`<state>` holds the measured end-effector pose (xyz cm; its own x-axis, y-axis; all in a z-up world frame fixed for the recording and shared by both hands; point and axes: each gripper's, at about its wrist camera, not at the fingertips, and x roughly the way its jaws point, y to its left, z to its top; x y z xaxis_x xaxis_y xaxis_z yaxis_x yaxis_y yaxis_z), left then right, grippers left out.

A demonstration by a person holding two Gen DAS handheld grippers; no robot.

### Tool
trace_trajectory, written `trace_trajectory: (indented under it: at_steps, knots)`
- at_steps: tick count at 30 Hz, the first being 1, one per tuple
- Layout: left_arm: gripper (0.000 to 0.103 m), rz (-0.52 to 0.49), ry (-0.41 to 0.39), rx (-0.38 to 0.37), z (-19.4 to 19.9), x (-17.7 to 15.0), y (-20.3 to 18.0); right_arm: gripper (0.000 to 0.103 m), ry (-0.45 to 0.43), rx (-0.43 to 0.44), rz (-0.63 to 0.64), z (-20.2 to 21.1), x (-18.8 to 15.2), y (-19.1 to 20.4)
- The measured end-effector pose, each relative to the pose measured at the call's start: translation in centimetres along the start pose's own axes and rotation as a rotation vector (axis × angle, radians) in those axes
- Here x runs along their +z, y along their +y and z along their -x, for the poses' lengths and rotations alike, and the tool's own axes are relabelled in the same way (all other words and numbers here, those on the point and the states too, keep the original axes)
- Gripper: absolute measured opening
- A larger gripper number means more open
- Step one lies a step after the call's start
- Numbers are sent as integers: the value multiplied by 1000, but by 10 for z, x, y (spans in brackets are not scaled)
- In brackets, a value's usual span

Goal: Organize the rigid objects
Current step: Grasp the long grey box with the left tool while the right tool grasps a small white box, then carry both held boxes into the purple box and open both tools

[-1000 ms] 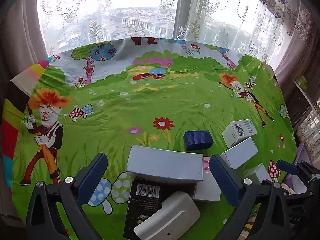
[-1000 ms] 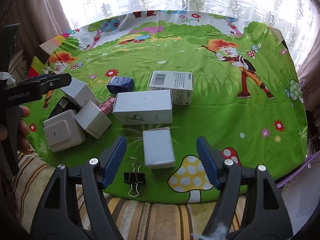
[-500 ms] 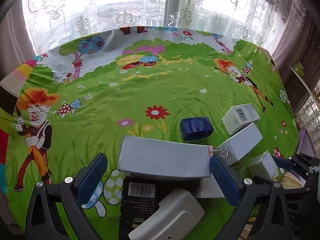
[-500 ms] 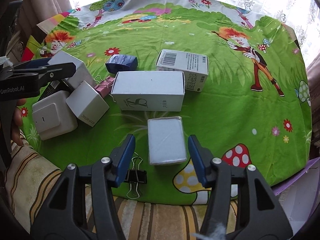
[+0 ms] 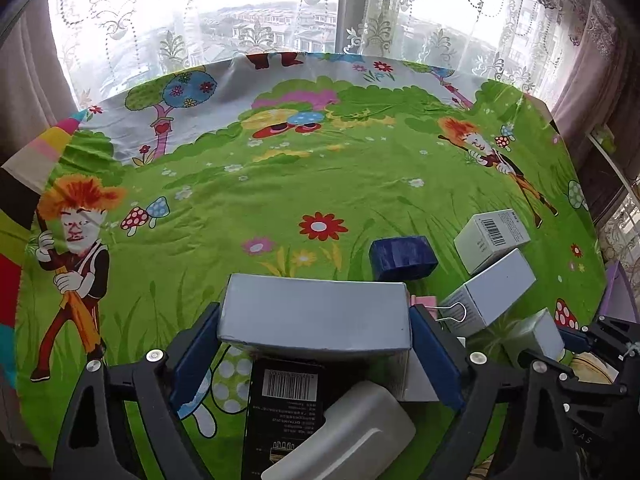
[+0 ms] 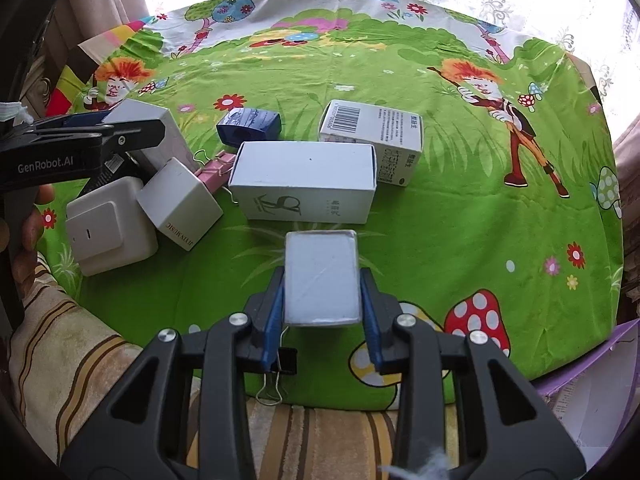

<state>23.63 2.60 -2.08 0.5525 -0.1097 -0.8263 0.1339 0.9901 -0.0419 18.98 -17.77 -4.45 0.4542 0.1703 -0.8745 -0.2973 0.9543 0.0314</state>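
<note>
Lace curtains (image 5: 224, 24) back a worktop (image 6: 440, 208) under green cartoon cloth. Near its front edge lies a small white box (image 6: 320, 276); the right claw (image 6: 322, 316) is closing, blue pads at its sides. At left, the left claw (image 5: 316, 344) is closing around a long grey box (image 5: 316, 316), touching both ends.
</note>
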Motion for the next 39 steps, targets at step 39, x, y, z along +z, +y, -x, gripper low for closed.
trace_trajectory:
  at_steps: [39]
  knots:
    - [91, -10, -168, -199, 102, -54, -133, 39, -291, -49, -171, 117, -53, -53]
